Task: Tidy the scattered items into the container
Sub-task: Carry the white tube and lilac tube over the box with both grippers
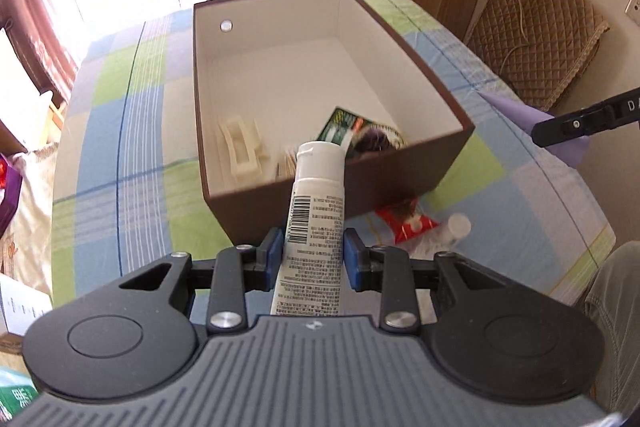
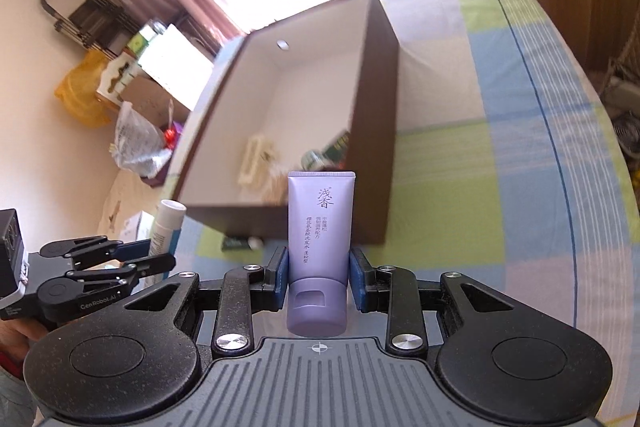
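My left gripper is shut on a white tube with a barcode, its cap reaching over the near rim of the brown box. My right gripper is shut on a purple tube, held cap down, just before the box. Inside the box lie a cream hair clip, a green packet and some small sticks. On the cloth beside the box sit a red packet and a small white bottle. The left gripper with its white tube shows in the right wrist view.
The box stands on a table with a blue, green and white checked cloth. A quilted chair stands at the right. Bags and boxes are piled by the curtain at the left. A small dark item lies by the box's near wall.
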Available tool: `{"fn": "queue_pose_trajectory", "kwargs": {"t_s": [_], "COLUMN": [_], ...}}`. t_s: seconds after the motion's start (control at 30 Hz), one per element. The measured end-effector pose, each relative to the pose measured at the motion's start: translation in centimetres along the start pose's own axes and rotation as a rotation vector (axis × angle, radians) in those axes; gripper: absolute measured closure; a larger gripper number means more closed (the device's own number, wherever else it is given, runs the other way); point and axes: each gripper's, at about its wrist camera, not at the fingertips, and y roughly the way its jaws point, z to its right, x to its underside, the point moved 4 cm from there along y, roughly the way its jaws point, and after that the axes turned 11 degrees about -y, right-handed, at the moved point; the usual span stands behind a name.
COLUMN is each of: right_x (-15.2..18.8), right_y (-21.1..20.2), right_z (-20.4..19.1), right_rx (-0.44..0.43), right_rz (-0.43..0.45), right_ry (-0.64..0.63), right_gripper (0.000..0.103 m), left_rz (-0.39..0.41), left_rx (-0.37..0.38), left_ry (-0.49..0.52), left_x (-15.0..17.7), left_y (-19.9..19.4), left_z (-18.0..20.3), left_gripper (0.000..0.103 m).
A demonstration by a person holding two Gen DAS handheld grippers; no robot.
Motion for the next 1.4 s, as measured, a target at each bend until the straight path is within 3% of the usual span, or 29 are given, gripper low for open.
{"fn": "queue_pose_trajectory", "kwargs": {"t_s": [0.3,0.6,1.13,1.4], "right_x": [-5.2,-7.2,-6.2,-6.7], "right_y": [1.9,6.8,13.4,14.5], "right_z": [-2.8,-3.8,-3.8,-3.5], "right_rx": [0.008,0.12,0.234,0.248], "right_rz": [0.051,0.004,-0.065,-0.057], "right_ry": [-0.103,-0.277,-0.491,-0.519], "right_gripper": [0.069,0.069,0.069,0.069], "left_rz": [0.036,0.057,0.032,0.031], "left_rx": [-0.015,-0.03,-0.076,-0.082], "left_ry": [0.053,0.106,0.133,0.125], "left_x": [-4.9,-9.5,-11.2,-11.3], "left_y": [1.6,3.8,9.6,10.6], "left_z": [0.4,0.9,0.3,-0.3], "left_gripper": [0.076,0.076,0.076,0.076]}}
